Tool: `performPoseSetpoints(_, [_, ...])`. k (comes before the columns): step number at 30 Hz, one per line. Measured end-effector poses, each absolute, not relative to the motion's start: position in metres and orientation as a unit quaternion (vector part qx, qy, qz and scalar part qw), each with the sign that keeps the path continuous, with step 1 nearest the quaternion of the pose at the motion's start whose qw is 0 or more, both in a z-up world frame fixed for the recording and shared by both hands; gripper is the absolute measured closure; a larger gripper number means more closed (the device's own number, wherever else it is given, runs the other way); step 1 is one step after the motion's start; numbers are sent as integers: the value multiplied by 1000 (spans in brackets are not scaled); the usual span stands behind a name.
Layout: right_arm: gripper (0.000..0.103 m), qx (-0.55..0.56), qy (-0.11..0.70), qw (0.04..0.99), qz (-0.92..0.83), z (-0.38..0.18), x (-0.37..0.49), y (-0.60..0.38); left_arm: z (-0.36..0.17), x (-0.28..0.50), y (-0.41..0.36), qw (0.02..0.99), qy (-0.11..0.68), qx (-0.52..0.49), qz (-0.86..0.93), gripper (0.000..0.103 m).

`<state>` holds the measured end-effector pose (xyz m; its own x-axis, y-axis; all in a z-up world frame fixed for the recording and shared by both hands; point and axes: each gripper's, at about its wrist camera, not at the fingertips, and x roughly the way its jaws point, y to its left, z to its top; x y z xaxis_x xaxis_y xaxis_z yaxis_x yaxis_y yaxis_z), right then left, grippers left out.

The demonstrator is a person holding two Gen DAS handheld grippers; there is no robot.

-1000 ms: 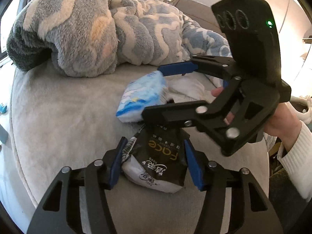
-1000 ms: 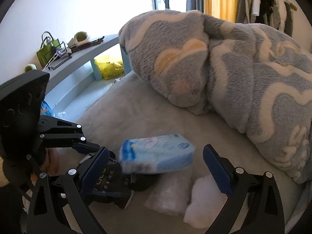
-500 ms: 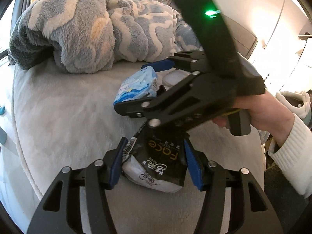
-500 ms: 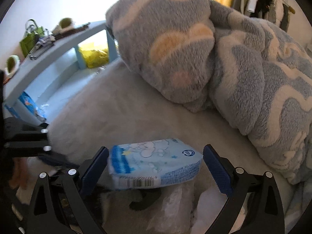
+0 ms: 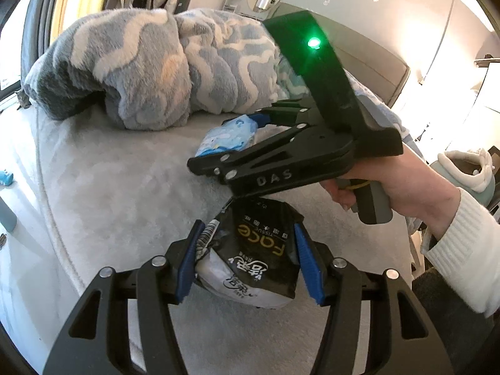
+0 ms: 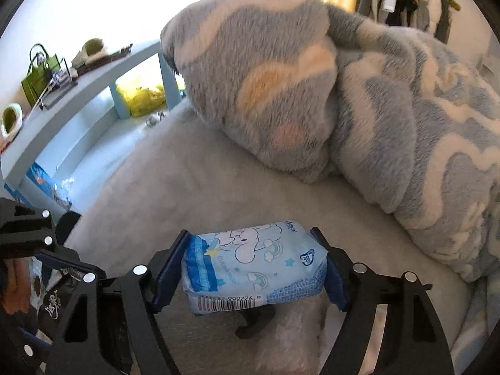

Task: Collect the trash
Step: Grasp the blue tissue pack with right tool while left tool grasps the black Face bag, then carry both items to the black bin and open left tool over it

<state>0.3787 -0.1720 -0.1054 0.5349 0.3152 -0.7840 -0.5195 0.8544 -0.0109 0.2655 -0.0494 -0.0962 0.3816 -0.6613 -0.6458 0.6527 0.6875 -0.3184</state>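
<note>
My left gripper (image 5: 247, 259) is shut on a black tissue pack (image 5: 253, 256) with gold "FACE" lettering and holds it just above the grey bed (image 5: 109, 187). My right gripper (image 6: 256, 268) is shut on a light blue tissue pack (image 6: 256, 265) with a cartoon elephant and a barcode, lifted off the bed. The right gripper (image 5: 237, 143) also shows in the left wrist view, above and beyond the black pack, with the blue pack (image 5: 228, 137) between its fingers. The left gripper's fingers (image 6: 62, 265) show at the lower left of the right wrist view.
A fluffy grey-blue blanket (image 6: 312, 93) is heaped across the far side of the bed. A pale blue shelf (image 6: 78, 93) with a green bag (image 6: 37, 75) and a yellow bag (image 6: 140, 97) stands beyond the bed's left edge. Crumpled white plastic (image 6: 293, 331) lies under the blue pack.
The right gripper has closed on the blue tissue pack and lifted it off the bed. The left gripper has kept hold of the black pack.
</note>
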Motion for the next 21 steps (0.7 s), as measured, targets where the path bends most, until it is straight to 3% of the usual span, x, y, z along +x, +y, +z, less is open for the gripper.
performPoseSetpoints(21, [26,-32,363,899,245,-54,311,-153,-71,207,26,877,371,-28,-303,44])
